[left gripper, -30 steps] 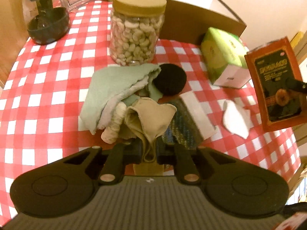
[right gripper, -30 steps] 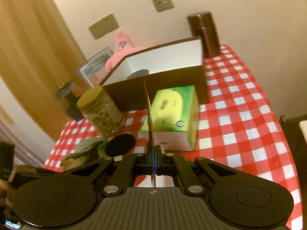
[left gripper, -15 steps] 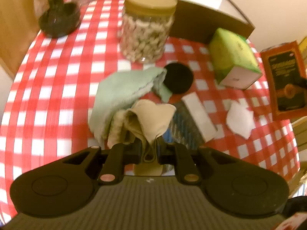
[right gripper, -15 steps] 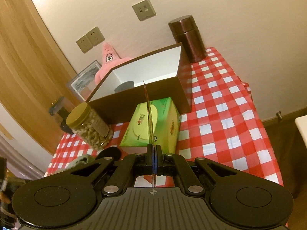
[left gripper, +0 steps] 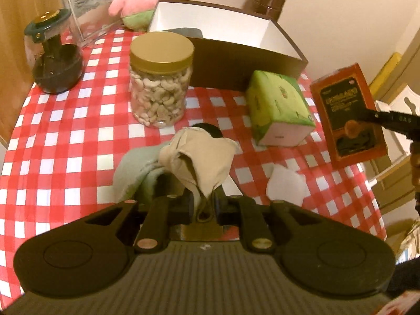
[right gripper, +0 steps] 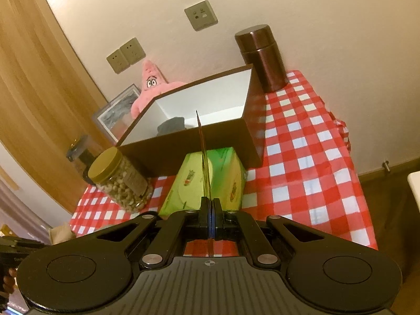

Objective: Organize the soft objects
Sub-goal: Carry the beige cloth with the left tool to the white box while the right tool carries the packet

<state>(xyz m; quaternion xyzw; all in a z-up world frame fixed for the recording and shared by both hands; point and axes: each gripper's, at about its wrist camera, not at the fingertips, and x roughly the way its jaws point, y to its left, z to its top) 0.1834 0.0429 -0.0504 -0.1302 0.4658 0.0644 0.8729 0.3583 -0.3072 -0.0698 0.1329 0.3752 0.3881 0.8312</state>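
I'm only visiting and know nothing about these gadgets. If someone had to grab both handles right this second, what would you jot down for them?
Left gripper: shut on a beige cloth, lifted off the pile; its jaws have just eased open slightly, the cloth between them.
Right gripper: shut on a flat orange packet, held upright in the air at the table's right edge.
On the checked tablecloth: green towel, white cloth, green tissue box, cashew jar.
Done: one dark item already lies in the brown box.
Left: probably box the beige cloth, then the other soft things.
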